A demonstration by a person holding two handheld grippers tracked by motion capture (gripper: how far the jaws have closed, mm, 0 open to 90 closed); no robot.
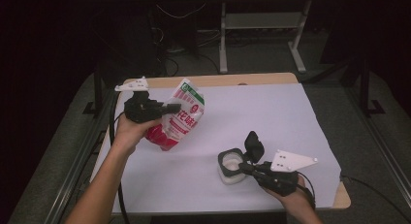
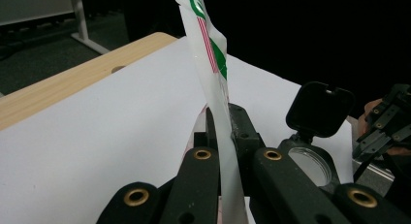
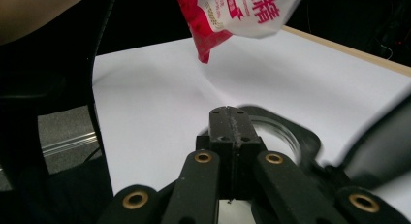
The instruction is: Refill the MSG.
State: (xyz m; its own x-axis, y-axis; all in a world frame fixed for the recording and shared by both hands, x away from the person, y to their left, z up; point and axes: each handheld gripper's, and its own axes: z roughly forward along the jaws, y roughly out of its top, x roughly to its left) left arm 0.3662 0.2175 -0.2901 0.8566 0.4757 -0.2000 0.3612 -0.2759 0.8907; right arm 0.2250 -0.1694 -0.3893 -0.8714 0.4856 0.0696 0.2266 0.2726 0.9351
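Right gripper (image 1: 248, 167), jaws together, clamps the rim of a white container (image 1: 231, 167) whose black lid (image 1: 253, 145) is flipped open, on the white-covered table (image 1: 271, 117). Left gripper (image 1: 167, 108), well apart, pinches a red-and-white pouch (image 1: 178, 118) lifted above the table.

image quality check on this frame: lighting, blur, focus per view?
High view: white table cover bright, surroundings near black, whole frame soft. Left gripper view: bag edge-on and fairly sharp, background black. Right gripper view: bag print readable; the open container lid at right is a blurred dark mass.
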